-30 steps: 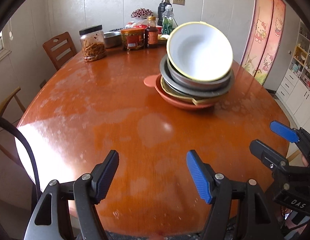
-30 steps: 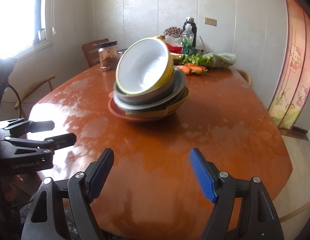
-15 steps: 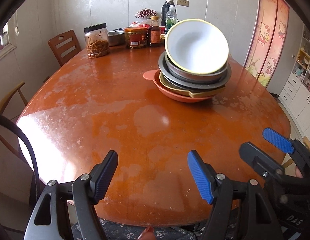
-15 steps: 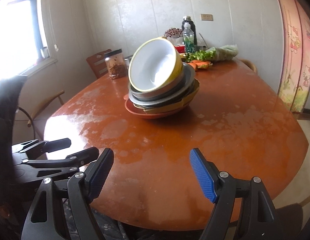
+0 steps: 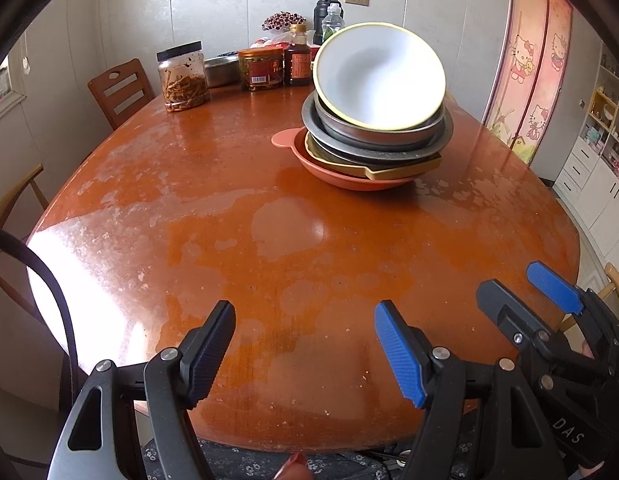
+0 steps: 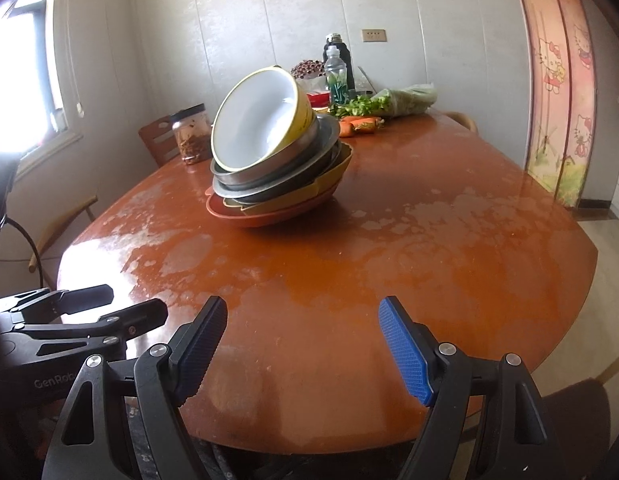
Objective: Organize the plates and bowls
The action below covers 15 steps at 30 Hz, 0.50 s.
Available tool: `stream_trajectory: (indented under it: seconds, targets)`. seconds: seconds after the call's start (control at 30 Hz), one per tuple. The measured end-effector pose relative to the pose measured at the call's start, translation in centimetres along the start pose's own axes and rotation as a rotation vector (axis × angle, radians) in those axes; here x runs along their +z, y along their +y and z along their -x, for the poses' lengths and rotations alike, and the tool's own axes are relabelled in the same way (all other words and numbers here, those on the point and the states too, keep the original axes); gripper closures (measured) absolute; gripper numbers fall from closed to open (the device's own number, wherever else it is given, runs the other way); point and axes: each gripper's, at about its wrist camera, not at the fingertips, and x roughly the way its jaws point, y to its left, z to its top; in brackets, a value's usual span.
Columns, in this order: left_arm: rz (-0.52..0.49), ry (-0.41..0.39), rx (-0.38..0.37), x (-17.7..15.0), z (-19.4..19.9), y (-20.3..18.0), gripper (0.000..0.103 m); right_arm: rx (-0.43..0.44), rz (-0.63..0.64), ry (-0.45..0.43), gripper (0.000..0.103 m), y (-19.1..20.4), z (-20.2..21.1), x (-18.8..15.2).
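Observation:
A stack of dishes stands on the far half of the orange table (image 5: 237, 240). On top a white bowl with a yellow rim (image 5: 379, 76) (image 6: 261, 120) leans toward me. Under it are metal bowls (image 5: 377, 140), a gold dish and an orange-red plate (image 5: 349, 178) at the bottom. My left gripper (image 5: 305, 312) hovers open over the near table edge with nothing between its fingers. My right gripper (image 6: 303, 306) is open and empty too, well short of the stack. Each gripper shows in the other's view: the right one (image 5: 505, 278), the left one (image 6: 137, 302).
At the back stand a jar of dried strips (image 5: 183, 76), a red-labelled jar (image 5: 261, 68), a sauce bottle (image 5: 297, 56) and drink bottles. Greens and carrots (image 6: 361, 120) lie behind the stack. A wooden chair (image 5: 119, 90) stands at the far left. White cabinets stand at the far right.
Both grippers have drawn back, so the stack looks farther off and the near table edge shows. The right gripper rolled and sank a little. The stack has not moved.

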Motion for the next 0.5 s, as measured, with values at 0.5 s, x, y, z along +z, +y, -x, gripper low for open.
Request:
stream_trajectory:
  seconds: [0.5]
  targets:
    - [0.013, 0.009, -0.004, -0.27, -0.12, 0.43, 0.031, -0.005, 0.022, 0.015, 0.023, 0.56, -0.35, -0.33]
